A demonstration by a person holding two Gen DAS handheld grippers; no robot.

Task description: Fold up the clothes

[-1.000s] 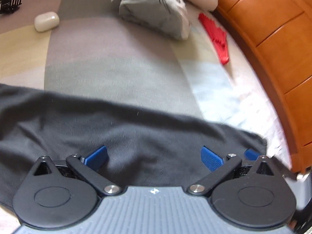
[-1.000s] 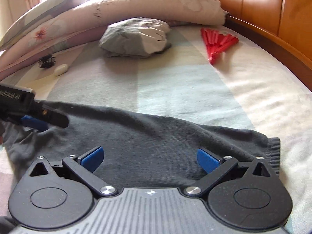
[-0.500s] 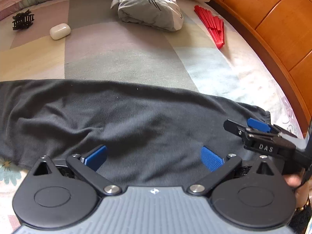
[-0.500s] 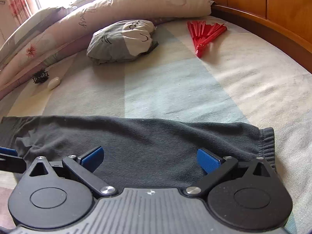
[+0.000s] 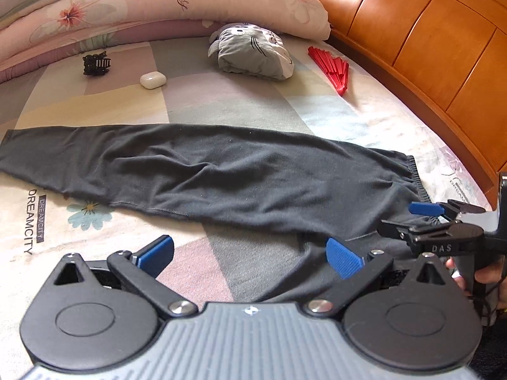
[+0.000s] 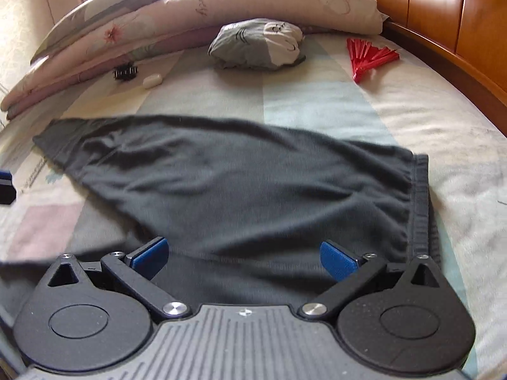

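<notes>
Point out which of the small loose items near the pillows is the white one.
The white earbud case, smooth and rounded, lies on the bedspread between the black hair clip and the grey plush cushion; the folding fan is red.

Right wrist view: dark trousers motion-blurred along near edge, lower portion hidden behind gripper body. Left gripper cut off at left frame edge; state indeterminate there.

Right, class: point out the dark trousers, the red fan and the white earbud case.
dark trousers (image 5: pixel 221 171), left wrist view, mid leg.
red fan (image 5: pixel 332 68), left wrist view, its ribs.
white earbud case (image 5: pixel 153 80), left wrist view, its top.
</notes>
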